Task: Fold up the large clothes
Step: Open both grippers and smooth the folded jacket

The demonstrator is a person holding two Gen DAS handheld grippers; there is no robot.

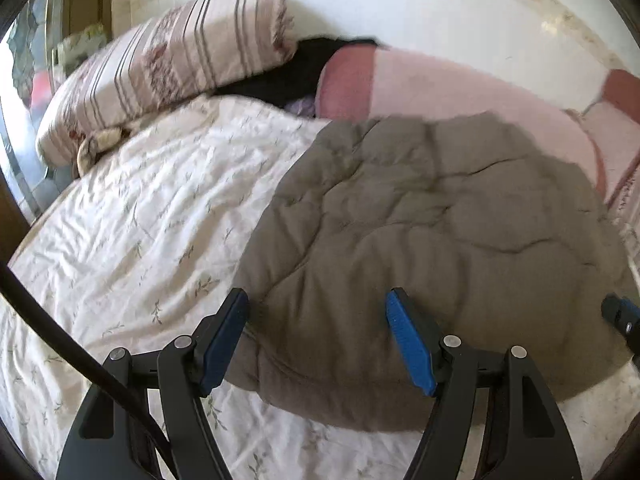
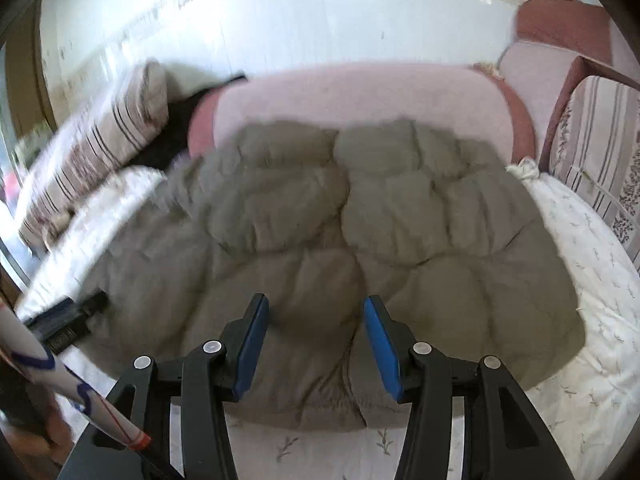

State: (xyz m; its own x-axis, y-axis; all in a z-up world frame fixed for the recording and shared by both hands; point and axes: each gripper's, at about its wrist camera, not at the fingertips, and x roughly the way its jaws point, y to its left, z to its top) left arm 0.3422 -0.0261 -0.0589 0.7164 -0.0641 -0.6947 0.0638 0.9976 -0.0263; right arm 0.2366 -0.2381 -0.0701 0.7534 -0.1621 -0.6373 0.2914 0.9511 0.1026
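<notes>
A grey-brown quilted padded garment (image 1: pixel 420 248) lies folded in a bulky pile on the white flowered bed sheet (image 1: pixel 132 220). My left gripper (image 1: pixel 316 312) is open and empty, hovering over the garment's near left edge. In the right wrist view the same garment (image 2: pixel 340 240) fills the middle. My right gripper (image 2: pixel 316 320) is open and empty above the garment's near edge. The tip of the right gripper shows at the right edge of the left wrist view (image 1: pixel 620 316), and the left gripper shows at the left in the right wrist view (image 2: pixel 68 320).
A striped pillow (image 1: pixel 168 64) lies at the bed's far left, with dark clothing (image 1: pixel 288 72) beside it. A pink blanket (image 1: pixel 460 88) lies behind the garment against the white wall. A striped cushion (image 2: pixel 600 152) and reddish furniture (image 2: pixel 560 28) stand at the right.
</notes>
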